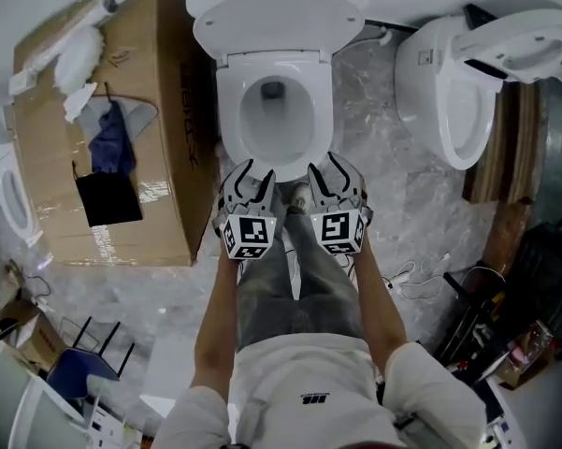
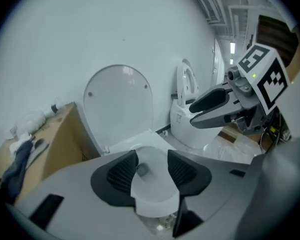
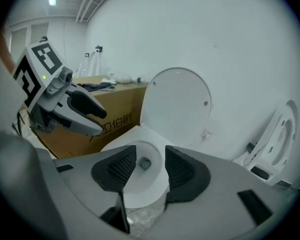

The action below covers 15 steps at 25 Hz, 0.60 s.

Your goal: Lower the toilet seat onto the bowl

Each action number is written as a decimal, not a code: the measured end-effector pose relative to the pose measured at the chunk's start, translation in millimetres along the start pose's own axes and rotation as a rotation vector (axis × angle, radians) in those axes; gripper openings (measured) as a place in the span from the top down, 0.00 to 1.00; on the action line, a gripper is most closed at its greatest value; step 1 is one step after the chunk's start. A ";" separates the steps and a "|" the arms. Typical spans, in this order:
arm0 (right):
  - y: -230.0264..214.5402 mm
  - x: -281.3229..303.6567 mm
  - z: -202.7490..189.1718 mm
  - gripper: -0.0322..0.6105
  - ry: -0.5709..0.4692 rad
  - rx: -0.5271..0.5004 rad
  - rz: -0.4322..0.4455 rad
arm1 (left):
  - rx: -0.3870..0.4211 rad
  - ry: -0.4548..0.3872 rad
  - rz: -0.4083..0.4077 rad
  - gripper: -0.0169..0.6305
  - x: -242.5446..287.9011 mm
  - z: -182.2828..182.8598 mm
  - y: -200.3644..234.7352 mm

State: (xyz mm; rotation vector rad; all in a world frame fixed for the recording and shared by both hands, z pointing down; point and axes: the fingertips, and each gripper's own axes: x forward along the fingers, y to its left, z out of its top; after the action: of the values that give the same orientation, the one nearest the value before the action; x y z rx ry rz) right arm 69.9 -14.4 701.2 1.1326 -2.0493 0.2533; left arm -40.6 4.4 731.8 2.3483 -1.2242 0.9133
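Toilet seat (image 1: 229, 110): left claw (image 1: 254, 178), right claw (image 1: 327, 171) hover open.

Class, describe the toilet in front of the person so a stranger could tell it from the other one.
Start at the big cardboard box by the white wall. The toilet stands right beside it, its lid raised against that wall. The other toilet stands farther off, next to brown boards.

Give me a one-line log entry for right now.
phase: approach | left gripper: open, empty | right gripper: open, empty | toilet seat: raised, untouched | bowl: uncovered
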 end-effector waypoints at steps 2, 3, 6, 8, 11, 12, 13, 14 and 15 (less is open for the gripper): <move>-5.5 -17.3 23.7 0.66 -0.024 0.012 -0.013 | -0.002 -0.033 0.010 0.65 -16.1 25.0 5.9; -8.2 -25.5 34.7 0.66 -0.036 0.018 -0.019 | -0.004 -0.050 0.016 0.65 -23.7 37.2 9.2; -16.1 -48.8 63.5 0.67 -0.064 0.033 -0.035 | -0.011 -0.104 0.031 0.65 -46.0 72.6 18.8; -20.9 -64.5 80.1 0.67 -0.077 0.051 -0.046 | -0.012 -0.133 0.038 0.66 -61.6 93.7 23.6; -28.8 -87.8 103.0 0.68 -0.103 0.061 -0.066 | -0.020 -0.174 0.044 0.66 -82.8 121.2 26.4; -31.5 -94.7 111.5 0.68 -0.117 0.055 -0.075 | -0.025 -0.188 0.047 0.66 -89.0 129.0 26.7; -34.1 -101.0 120.0 0.68 -0.133 0.050 -0.084 | -0.029 -0.201 0.048 0.67 -94.8 136.5 27.1; -36.5 -106.9 128.0 0.68 -0.148 0.049 -0.093 | -0.030 -0.213 0.050 0.67 -100.4 143.7 27.1; -38.2 -113.0 134.5 0.68 -0.160 0.053 -0.099 | -0.030 -0.224 0.050 0.67 -106.3 150.5 26.2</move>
State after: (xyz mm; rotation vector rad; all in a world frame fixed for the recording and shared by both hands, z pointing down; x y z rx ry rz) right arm 64.4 -32.0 522.3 1.3198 -2.1285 0.1739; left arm -49.1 -30.3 549.2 2.4585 -1.3768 0.6548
